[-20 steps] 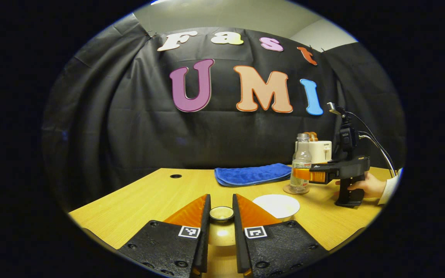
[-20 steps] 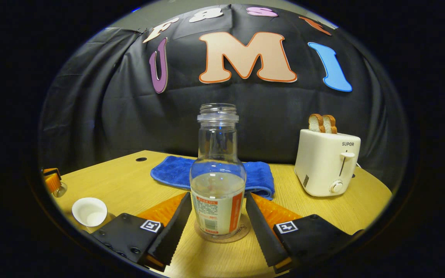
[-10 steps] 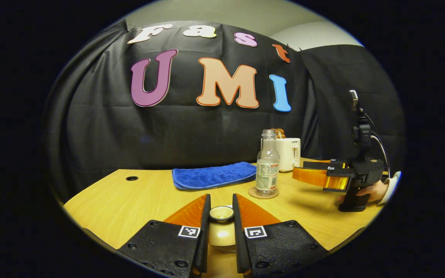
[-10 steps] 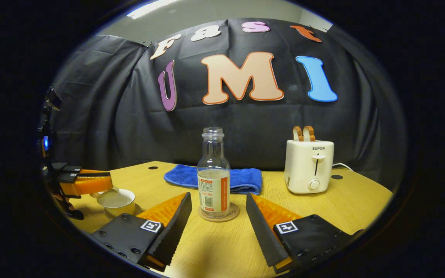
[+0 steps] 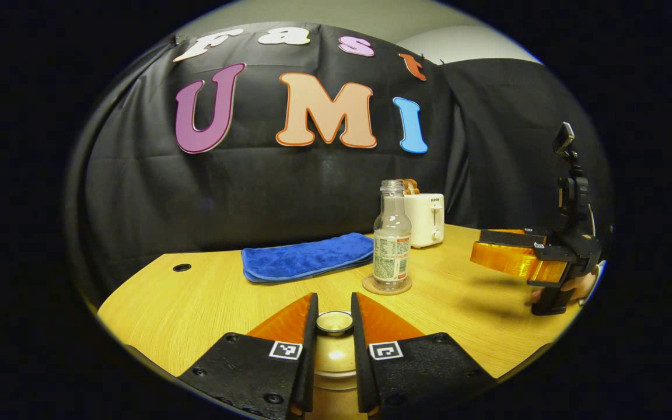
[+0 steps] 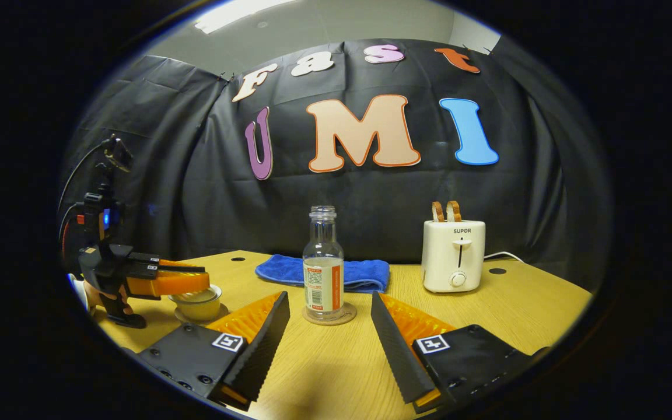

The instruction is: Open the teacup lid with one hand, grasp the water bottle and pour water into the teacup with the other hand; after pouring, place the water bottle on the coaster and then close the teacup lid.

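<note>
In the left gripper view, the left tool (image 5: 334, 324) is sitting lowest and nearest, its two fingers drawn in narrow and pressing on the knob of the lid (image 5: 334, 322) from either side. Below the knob the lid's pale dome is showing between the fingers. Seen from the right gripper view, the same tool (image 6: 199, 284) is reaching in from the left and is lying right over the cup (image 6: 198, 303), which is standing on the bench (image 6: 505, 303) left of the bottle (image 6: 323, 262); from that angle it is too small to tell whether the lid is touching the cup's rim.

The right tool (image 6: 326, 326) is hanging with its fingers spread wide, gripping nothing, with the bottle standing beyond the gap and apart from both fingers. In the left gripper view this tool (image 5: 490, 254) is hovering to the right of the bottle (image 5: 392, 240), well apart from it, with a hand (image 5: 575, 286) partly showing at its grip.

The bottle is standing upright and uncapped on the round coaster (image 6: 329, 315), partly filled with clear water. Just behind the bottle a folded blue towel (image 6: 352, 275) is lying flat on the bench. To the right of the bottle, farther back, a white toaster (image 6: 454, 255) is standing with two slices of bread (image 6: 445, 211) sticking up from its slots.
</note>
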The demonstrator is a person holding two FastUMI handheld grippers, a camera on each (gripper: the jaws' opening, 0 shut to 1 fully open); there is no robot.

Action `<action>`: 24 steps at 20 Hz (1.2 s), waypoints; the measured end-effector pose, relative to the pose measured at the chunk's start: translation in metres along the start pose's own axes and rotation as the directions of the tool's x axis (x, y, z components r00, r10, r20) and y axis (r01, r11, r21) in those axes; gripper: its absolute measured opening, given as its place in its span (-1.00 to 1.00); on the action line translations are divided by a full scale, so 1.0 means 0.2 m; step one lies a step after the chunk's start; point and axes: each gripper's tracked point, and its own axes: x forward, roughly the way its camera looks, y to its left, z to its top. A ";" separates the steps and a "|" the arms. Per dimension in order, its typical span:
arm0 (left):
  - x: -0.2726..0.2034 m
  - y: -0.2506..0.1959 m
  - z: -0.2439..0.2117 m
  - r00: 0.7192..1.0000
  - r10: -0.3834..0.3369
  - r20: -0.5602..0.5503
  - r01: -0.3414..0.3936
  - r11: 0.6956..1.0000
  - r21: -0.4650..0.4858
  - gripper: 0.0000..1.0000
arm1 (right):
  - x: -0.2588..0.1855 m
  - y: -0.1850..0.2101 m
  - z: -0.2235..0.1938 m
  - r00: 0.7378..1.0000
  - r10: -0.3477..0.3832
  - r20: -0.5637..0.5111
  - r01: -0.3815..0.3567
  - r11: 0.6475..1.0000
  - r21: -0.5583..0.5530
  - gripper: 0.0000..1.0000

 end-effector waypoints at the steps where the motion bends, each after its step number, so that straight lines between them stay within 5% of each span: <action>1: 0.00 0.00 -0.01 1.000 -0.001 -0.011 0.001 1.000 0.005 -0.46 | -0.02 -0.02 0.00 1.000 -0.013 0.003 0.013 1.000 0.000 0.82; 10: -0.02 0.04 0.01 0.999 0.033 0.011 -0.033 0.999 -0.010 -0.31 | -0.11 -0.10 0.02 0.998 -0.068 0.007 0.068 0.998 -0.002 0.82; 22: -0.33 0.05 0.06 0.983 0.145 0.112 -0.139 0.989 -0.060 0.48 | -0.14 -0.19 0.02 0.987 -0.160 0.009 0.160 0.987 -0.004 0.81; 24: -0.37 0.08 0.06 0.976 0.184 0.116 -0.178 0.982 -0.059 0.78 | -0.14 -0.21 0.02 0.984 -0.180 0.011 0.180 0.984 -0.004 0.81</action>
